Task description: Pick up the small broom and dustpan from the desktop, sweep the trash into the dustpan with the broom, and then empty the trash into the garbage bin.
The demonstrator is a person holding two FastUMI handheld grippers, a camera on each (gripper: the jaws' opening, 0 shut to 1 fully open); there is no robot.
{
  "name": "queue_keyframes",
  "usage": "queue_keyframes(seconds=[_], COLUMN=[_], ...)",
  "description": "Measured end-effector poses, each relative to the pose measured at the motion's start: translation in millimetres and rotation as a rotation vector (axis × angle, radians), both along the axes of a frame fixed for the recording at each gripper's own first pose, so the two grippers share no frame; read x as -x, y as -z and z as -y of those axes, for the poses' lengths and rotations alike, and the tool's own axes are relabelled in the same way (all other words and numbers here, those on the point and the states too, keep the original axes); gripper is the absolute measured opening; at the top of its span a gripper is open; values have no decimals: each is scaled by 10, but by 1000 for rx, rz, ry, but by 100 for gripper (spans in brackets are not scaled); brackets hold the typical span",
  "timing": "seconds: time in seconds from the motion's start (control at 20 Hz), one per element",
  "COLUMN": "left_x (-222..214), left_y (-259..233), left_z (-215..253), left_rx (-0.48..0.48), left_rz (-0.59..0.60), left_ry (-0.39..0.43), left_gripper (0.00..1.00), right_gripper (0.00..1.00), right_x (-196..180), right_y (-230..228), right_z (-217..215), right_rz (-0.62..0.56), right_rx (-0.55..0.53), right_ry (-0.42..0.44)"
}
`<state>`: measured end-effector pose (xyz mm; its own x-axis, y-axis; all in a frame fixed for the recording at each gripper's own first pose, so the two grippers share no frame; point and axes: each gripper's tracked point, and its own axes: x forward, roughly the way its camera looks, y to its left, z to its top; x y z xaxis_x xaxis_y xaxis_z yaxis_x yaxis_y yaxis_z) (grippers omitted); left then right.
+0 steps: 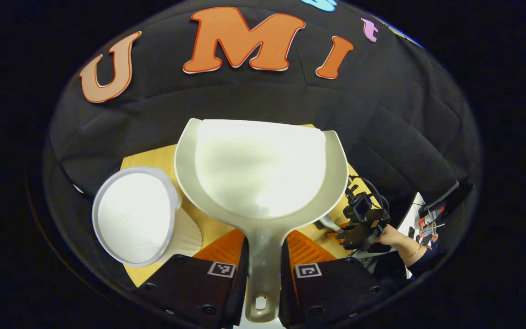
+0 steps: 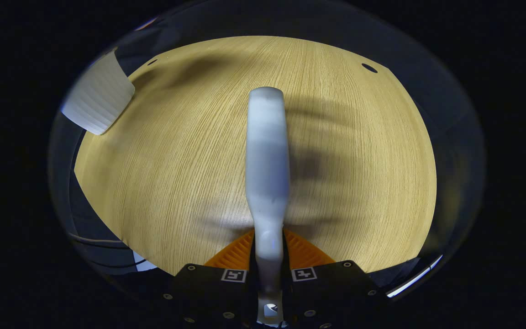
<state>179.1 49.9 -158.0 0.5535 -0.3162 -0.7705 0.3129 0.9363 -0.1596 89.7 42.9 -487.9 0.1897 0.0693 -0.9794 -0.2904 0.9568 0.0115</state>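
Note:
My left gripper (image 1: 265, 242) is shut on the handle of the pale dustpan (image 1: 263, 169), held up off the wooden table (image 1: 146, 161) with its scoop facing me; no trash shows inside. The white garbage bin (image 1: 133, 214) stands just left of the pan, mouth open. My right gripper (image 2: 267, 242) is shut on the handle of the small pale broom (image 2: 266, 151), which points forward over the table (image 2: 176, 160). The bin's ribbed wall (image 2: 98, 98) is at the upper left there. In the left gripper view, the right gripper (image 1: 359, 224) is low at the right, held by a hand (image 1: 388, 235).
The black booth wall (image 1: 381, 119) rises behind the table's far edge. Small holes (image 2: 369, 68) mark the tabletop's far corners. Cables (image 2: 94, 242) hang beyond the table's left edge. Some clutter (image 1: 429, 219) lies beyond the hand at the right.

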Motion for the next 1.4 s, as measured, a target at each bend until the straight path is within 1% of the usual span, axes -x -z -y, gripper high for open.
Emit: queue_keyframes(seconds=[0.1,0.25,0.4,0.55,0.65,0.8,0.9,1.15,1.2,1.25,1.4], left_x=[57,109,203,345,344,354,358,361,358,364,370], left_y=[263,691,1071,1408,1512,1607,1665,1665,1646,1635,1658], left_z=[81,7,-103,-125,-265,-388,-345,-363,-339,-334,-349], left_rx=[-5,-63,-80,-70,-82,-119,-116,-101,-95,-88,-81], left_rz=[-42,-89,-153,-218,-243,-268,-280,-307,-307,-308,-321], left_ry=[-25,-86,-178,-237,-265,-272,-275,-311,-314,-316,-318], left_gripper=[33,33,33,33,34,34,33,34,36,34,34], right_gripper=[21,21,21,21,21,21,21,21,22,22,23], right_x=[8,11,22,20,22,26,37,36,32,27,32], right_y=[12,18,20,21,24,18,23,13,12,12,16], right_z=[5,0,8,8,17,24,11,4,4,5,12], right_rz=[0,-1,-3,0,-1,-7,2,13,16,19,28], right_rx=[-2,-6,-15,-11,-3,-11,3,10,10,12,14], right_ry=[4,11,32,31,31,16,5,5,5,2,0])
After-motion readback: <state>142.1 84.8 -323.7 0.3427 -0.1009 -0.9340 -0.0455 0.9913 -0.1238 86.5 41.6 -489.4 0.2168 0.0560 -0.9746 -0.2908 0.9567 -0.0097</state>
